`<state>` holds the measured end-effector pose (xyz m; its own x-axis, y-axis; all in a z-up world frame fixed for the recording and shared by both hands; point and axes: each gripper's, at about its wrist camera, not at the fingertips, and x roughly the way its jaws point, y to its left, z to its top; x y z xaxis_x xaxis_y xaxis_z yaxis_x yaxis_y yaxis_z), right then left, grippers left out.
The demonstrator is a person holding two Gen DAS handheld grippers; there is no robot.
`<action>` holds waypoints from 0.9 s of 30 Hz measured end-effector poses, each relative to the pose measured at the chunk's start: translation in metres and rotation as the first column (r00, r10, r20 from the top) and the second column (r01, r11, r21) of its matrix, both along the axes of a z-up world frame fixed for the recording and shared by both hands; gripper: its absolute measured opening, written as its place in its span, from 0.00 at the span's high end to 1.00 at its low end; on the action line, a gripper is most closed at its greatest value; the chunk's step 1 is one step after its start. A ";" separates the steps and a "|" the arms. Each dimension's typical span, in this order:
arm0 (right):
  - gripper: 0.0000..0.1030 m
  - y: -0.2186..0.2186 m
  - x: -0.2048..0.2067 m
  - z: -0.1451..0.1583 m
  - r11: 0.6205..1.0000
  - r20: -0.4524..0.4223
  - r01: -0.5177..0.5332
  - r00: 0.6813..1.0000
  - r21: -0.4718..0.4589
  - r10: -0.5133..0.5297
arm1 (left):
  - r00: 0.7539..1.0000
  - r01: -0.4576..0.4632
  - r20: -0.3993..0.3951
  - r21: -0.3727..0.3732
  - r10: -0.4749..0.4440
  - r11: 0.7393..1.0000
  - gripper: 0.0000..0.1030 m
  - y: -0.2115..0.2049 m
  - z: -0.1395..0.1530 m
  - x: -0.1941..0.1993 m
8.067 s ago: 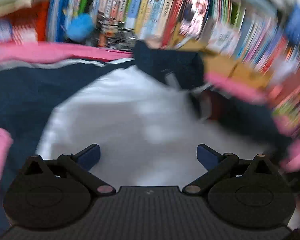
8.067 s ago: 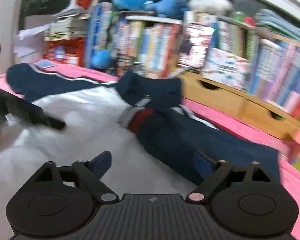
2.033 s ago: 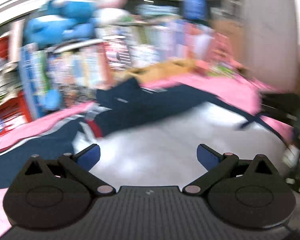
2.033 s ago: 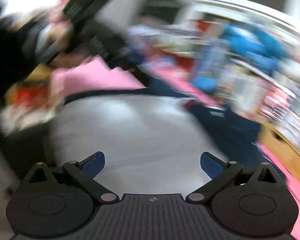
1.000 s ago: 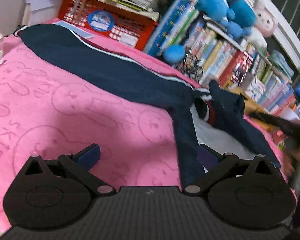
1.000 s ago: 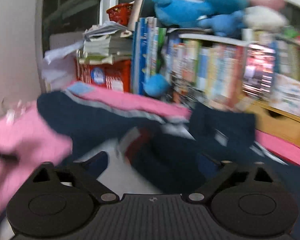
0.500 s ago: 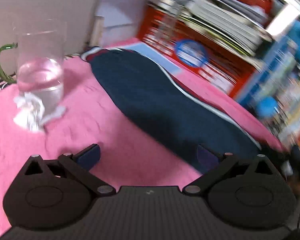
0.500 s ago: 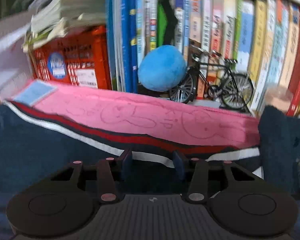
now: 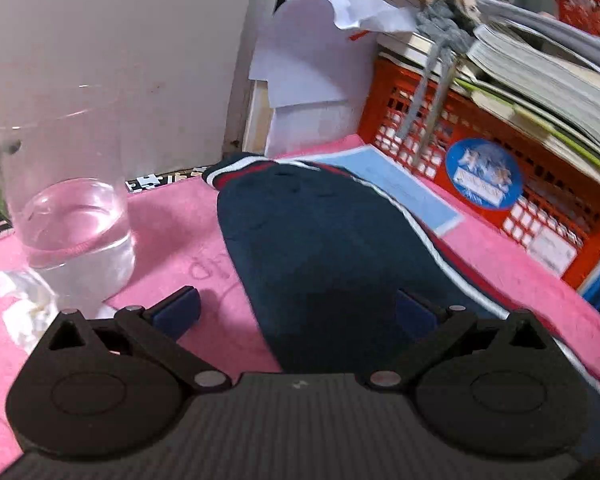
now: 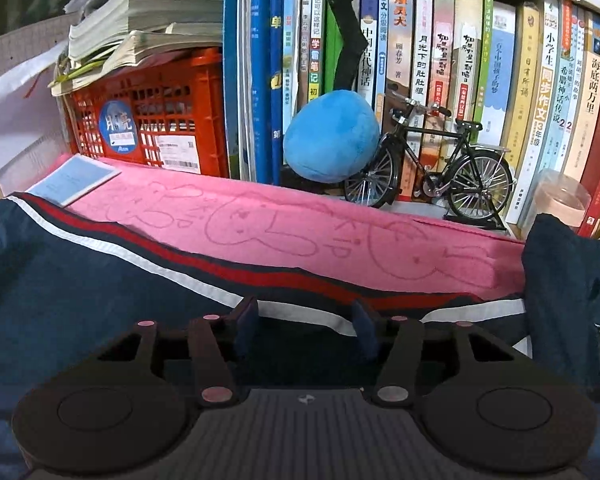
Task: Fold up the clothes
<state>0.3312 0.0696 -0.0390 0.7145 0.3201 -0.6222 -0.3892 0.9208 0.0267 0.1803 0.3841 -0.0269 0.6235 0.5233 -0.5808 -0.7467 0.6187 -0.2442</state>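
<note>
Your left gripper (image 9: 296, 308) hovers wide open over the navy sleeve (image 9: 320, 248), just right of the water glass (image 9: 66, 196). That sleeve lies stretched flat on the pink towel (image 10: 284, 236) — not folded in. Your right gripper (image 10: 306, 334), partly closed, straddles the sleeve's striped edge; whether it pinches cloth, I cannot tell.
</note>
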 end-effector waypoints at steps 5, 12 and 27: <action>0.42 0.000 0.000 0.000 1.000 -0.006 -0.013 1.000 0.007 0.013 | 0.994 0.055 0.096 -0.085 -0.047 0.995 0.09 0.004 0.000 0.007; 0.36 0.001 0.000 -0.001 0.999 -0.015 -0.033 0.999 0.014 0.033 | 0.957 0.209 0.240 -0.185 -0.162 0.960 0.63 0.000 0.002 0.019; 0.28 -0.006 0.001 -0.001 0.996 -0.032 -0.047 0.998 0.073 0.050 | 0.596 0.782 0.235 0.043 -0.767 0.621 0.61 -0.135 0.027 0.019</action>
<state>0.3323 0.0634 -0.0396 0.6758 0.3985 -0.6201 -0.4310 0.8961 0.1062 0.1998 0.2487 -0.0001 0.8854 -0.2455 -0.3947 0.0825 0.9187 -0.3864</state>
